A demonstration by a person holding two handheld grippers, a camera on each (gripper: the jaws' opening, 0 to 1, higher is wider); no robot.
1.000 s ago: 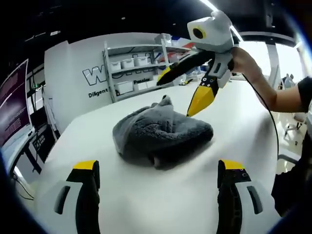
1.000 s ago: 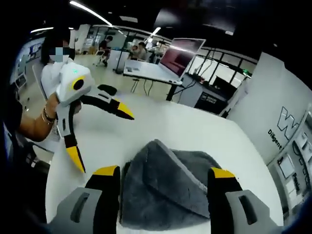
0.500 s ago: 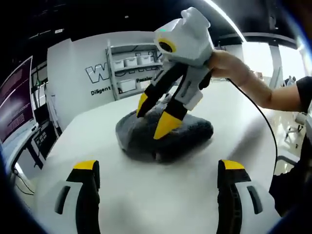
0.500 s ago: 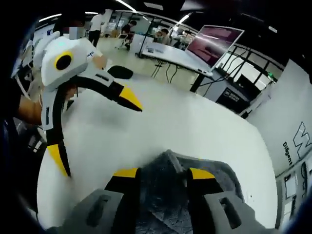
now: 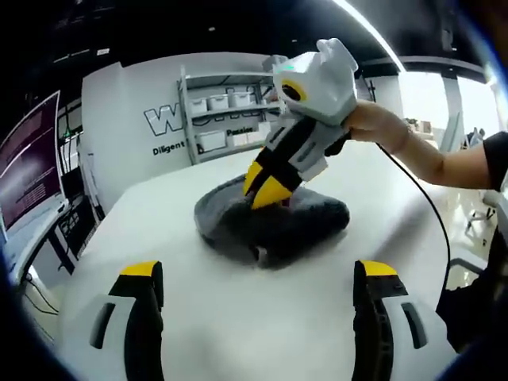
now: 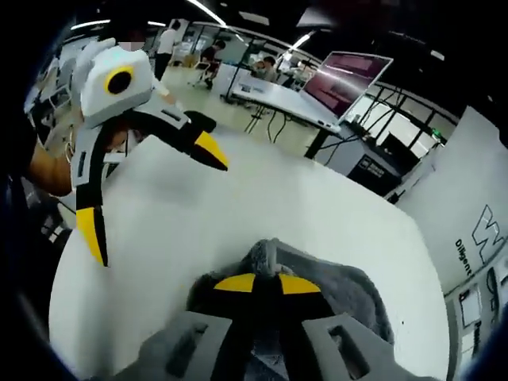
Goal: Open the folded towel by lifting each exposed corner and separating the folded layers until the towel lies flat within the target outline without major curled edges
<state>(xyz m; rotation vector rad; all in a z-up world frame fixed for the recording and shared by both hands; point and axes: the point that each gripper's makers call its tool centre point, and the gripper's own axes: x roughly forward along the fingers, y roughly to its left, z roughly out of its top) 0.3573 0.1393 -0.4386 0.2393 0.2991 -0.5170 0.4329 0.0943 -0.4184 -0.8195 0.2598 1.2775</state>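
Note:
A grey folded towel [image 5: 298, 226] lies bunched on the white table [image 5: 254, 317]. In the left gripper view my right gripper [image 5: 268, 189] reaches down from the upper right, its yellow tips together on the top of the towel. In the right gripper view the right gripper [image 6: 266, 283] is shut on a raised fold of the towel [image 6: 353, 298], with a small peak of cloth just beyond the tips. My left gripper [image 5: 257, 271] stands open, short of the towel, with nothing between its fingers; seen from the right gripper view, the left gripper [image 6: 151, 194] hovers open over the table.
A person's hand [image 5: 373, 127] and arm hold the right gripper. A white wall with lettering and a shelf of bins [image 5: 222, 111] stand behind the table. Desks with a large monitor [image 6: 349, 75] and people lie beyond the table's far edge.
The right gripper came down onto the towel and its jaws went from wide open to shut on the raised fold. The left gripper stayed open in about the same place.

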